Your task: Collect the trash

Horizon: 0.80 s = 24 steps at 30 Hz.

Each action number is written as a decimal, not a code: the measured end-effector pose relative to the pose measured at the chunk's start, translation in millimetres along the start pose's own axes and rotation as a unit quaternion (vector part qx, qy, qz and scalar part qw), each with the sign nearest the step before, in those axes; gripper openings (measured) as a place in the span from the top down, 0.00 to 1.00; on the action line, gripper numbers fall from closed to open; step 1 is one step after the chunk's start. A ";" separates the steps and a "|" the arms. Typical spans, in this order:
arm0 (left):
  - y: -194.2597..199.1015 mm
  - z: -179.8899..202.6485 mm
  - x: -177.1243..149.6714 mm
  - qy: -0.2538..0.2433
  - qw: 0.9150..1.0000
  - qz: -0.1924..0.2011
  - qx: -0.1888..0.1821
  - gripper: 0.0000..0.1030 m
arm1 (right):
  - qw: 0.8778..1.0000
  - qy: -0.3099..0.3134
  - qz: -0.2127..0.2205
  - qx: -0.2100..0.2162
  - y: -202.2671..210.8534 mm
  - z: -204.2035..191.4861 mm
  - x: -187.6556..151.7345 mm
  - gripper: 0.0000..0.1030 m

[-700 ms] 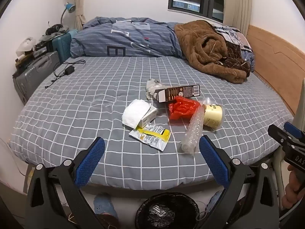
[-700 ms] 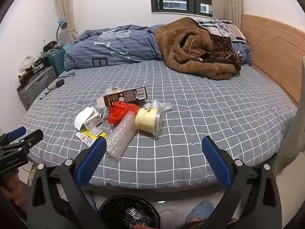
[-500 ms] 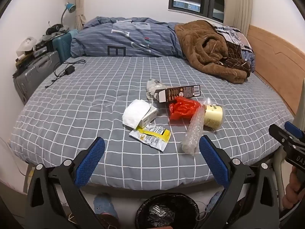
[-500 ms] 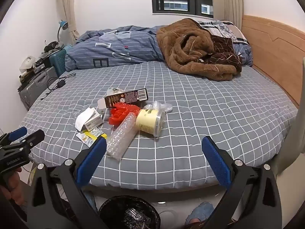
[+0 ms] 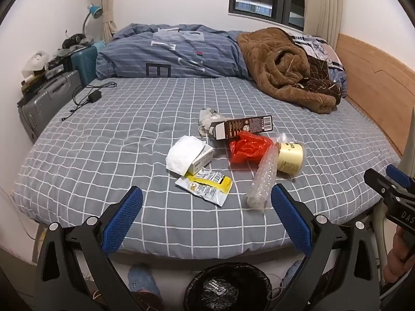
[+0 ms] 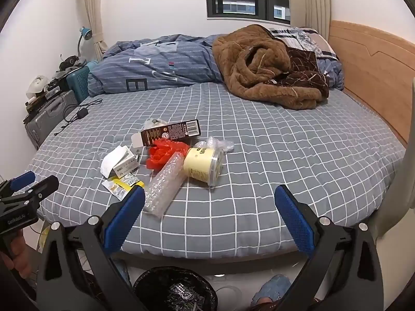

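Left gripper, right gripper both spread wide, empty. Risk: bubble-wrap roll slips from pads; cup may roll off bed.

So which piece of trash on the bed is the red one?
The crumpled red plastic bag, between the dark carton and the clear bubble-wrap roll. Nothing else is red.
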<state>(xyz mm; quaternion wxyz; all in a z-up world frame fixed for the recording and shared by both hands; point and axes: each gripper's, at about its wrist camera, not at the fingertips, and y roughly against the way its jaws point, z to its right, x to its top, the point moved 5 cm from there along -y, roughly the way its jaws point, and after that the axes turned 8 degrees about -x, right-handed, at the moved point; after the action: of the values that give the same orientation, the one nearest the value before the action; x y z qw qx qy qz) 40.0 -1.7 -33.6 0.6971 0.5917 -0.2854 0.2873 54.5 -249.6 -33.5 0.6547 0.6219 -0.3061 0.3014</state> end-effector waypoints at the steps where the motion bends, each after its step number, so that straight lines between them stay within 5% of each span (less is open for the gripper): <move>1: -0.6 -0.6 -0.7 0.002 1.000 0.000 0.000 0.06 | 1.000 0.000 0.000 0.001 -0.1 0.1 0.1 0.07; 24: -0.2 -2.3 -7.6 0.005 1.000 0.000 -0.005 0.06 | 1.000 -0.003 0.000 0.003 -0.2 0.0 -1.4 0.07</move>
<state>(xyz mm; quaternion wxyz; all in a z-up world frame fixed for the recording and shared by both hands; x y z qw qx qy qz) 35.2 0.1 -39.7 0.7016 0.5868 -0.2835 0.2882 53.8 -249.6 -34.7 0.6519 0.6250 -0.3067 0.3006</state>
